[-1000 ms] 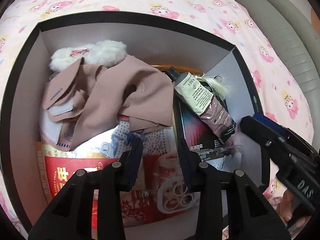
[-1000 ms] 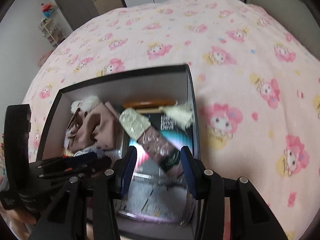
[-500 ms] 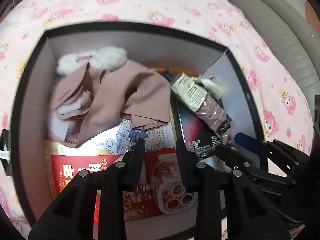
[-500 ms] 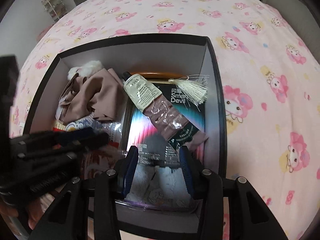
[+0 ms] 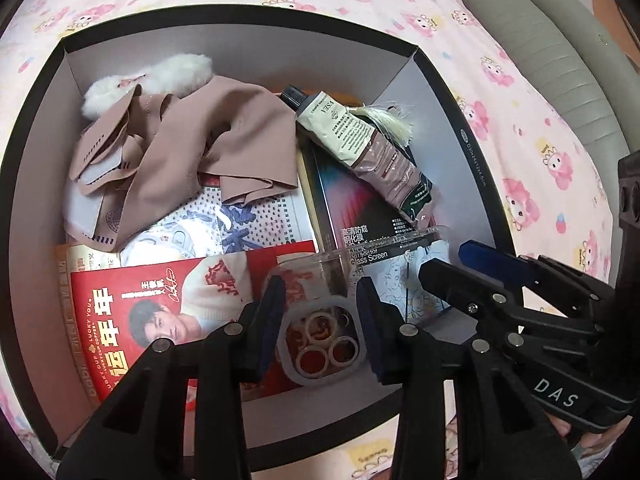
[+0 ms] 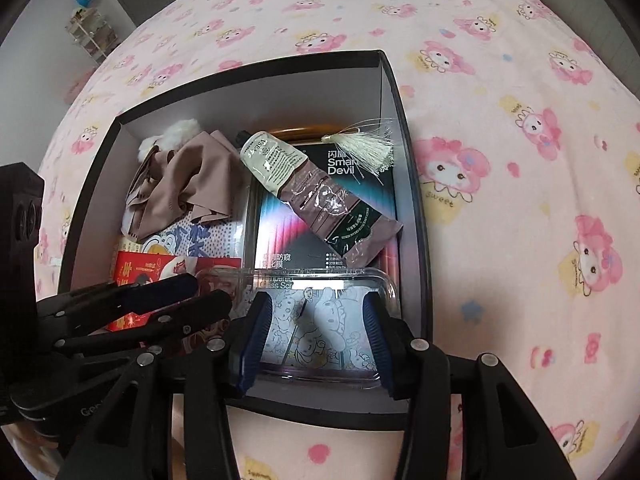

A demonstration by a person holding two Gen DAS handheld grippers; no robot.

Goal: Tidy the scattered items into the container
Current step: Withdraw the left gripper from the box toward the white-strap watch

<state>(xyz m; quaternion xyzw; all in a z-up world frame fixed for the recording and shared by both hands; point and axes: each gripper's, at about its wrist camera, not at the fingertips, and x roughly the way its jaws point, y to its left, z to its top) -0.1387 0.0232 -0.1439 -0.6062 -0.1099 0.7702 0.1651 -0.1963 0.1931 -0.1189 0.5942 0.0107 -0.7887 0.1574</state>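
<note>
A black box with pale inner walls sits on the bed. It holds pink cloth, a white fluffy item, a cream tube, a dark screen-protector box, a cream tassel, a red packet and a clear phone case. My left gripper is open over the case's camera end. My right gripper is open over the case's other end. Neither holds anything.
The bed has a pink cartoon-print sheet. A grey padded headboard runs along the right of the left wrist view. A small shelf and cupboards stand beyond the bed.
Both grippers have drawn in over the near end of the box and stand side by side. The phone case now lies flat in the box between their open fingers.
</note>
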